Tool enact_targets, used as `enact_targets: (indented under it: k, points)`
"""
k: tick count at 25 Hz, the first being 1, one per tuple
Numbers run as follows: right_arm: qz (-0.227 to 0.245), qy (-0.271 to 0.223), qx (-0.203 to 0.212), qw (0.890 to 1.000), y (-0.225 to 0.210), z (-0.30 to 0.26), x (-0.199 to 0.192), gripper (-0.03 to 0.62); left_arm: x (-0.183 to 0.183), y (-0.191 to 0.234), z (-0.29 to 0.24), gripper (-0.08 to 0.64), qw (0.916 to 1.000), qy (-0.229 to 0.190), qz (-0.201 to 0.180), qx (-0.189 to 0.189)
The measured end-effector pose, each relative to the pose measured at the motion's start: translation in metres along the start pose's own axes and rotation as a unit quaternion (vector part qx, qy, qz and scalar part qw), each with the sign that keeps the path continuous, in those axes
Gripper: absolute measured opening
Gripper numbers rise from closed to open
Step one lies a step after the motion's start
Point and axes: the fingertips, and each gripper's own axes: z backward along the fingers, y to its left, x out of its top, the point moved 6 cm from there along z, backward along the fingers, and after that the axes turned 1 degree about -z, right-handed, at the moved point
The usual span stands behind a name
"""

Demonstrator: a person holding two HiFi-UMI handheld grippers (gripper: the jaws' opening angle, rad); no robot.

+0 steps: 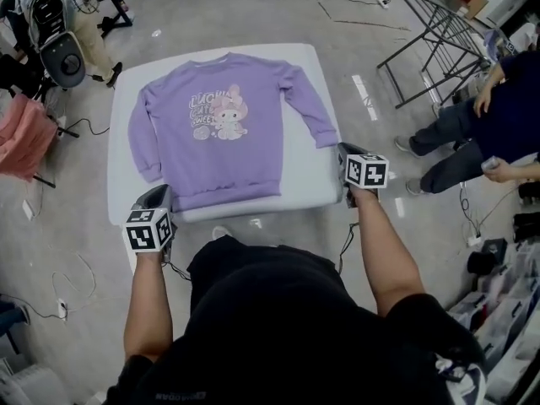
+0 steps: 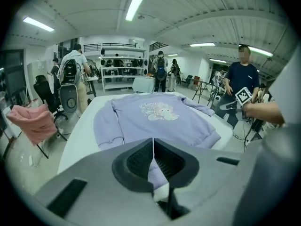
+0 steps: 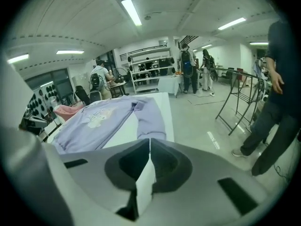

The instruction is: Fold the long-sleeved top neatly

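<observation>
Presently the top (image 1: 221, 133) lies flat and face up on the white desk (image 1: 304, 184), upper centre of the head view. Collar (image 1: 226, 59) lies toward the far edge; hem (image 1: 226, 199) lies toward the near edge and just inside it. A cartoon print (image 1: 221, 115) sits on the chest. The sleeve at frame left (image 1: 143, 137) runs straight down beside the body. The sleeve at frame right (image 1: 308, 104) slants outward, its cuff (image 1: 327, 137) close to the desk's right edge. The garment is not yet folded.

Left gripper (image 1: 158, 194): at the desk's near edge, lower left of the frame, close to the hem's left corner. Its own view shows the jaws closed tip to tip with nothing clamped; the lilac cloth seen below the tips lies on the desk behind them. Whether the tips touch the hem cannot be told.

Right gripper (image 1: 344, 150): at the desk's right edge, right of centre, just beside that cuff. Its jaws likewise meet, with nothing between them; only white desk shows through the slot.

Surroundings: pink cloth (image 1: 24, 137) on a chair at frame left, a metal rack (image 1: 439, 40) on the floor upper right, a person (image 1: 498, 116) in dark clothing at the right edge
</observation>
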Motion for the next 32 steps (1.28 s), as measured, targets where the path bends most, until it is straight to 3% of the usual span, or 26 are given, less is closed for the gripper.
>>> enact_targets:
  k: [4, 9, 14, 18, 21, 25, 30, 32]
  points:
    - [-0.047, 0.014, -0.044, 0.998, -0.022, -0.024, 0.011, 0.037, 0.018, 0.020, -0.021, 0.012, 0.9998, 0.005, -0.001, -0.017]
    - [-0.122, 0.057, -0.077, 0.988, -0.038, -0.052, 0.002, 0.121, 0.039, 0.045, -0.038, 0.012, 0.9991, 0.014, -0.018, -0.037]
    - [-0.144, 0.080, -0.100, 0.981, -0.045, -0.059, -0.013, 0.156, 0.042, 0.053, -0.054, 0.012, 0.9968, 0.033, -0.029, -0.067]
    - [-0.115, 0.091, -0.112, 0.983, -0.041, -0.058, -0.011, 0.161, 0.042, 0.055, -0.057, 0.012, 0.9947, 0.040, -0.037, -0.087]
    - [-0.103, 0.068, -0.109, 0.986, -0.043, -0.053, -0.002, 0.164, 0.047, 0.058, -0.063, 0.012, 0.9942, 0.041, -0.044, -0.089]
    - [-0.114, 0.044, -0.067, 0.990, -0.040, -0.045, 0.000, 0.147, 0.050, 0.059, -0.065, 0.012, 0.9962, 0.040, -0.032, -0.070]
    - [-0.090, 0.084, -0.035, 0.992, -0.033, -0.055, -0.016, 0.162, 0.052, 0.043, -0.066, 0.012, 0.9983, 0.040, 0.006, -0.043]
    - [-0.076, 0.087, -0.049, 0.992, -0.036, -0.055, -0.016, 0.091, 0.052, 0.037, -0.067, 0.012, 0.9986, 0.038, 0.020, -0.032]
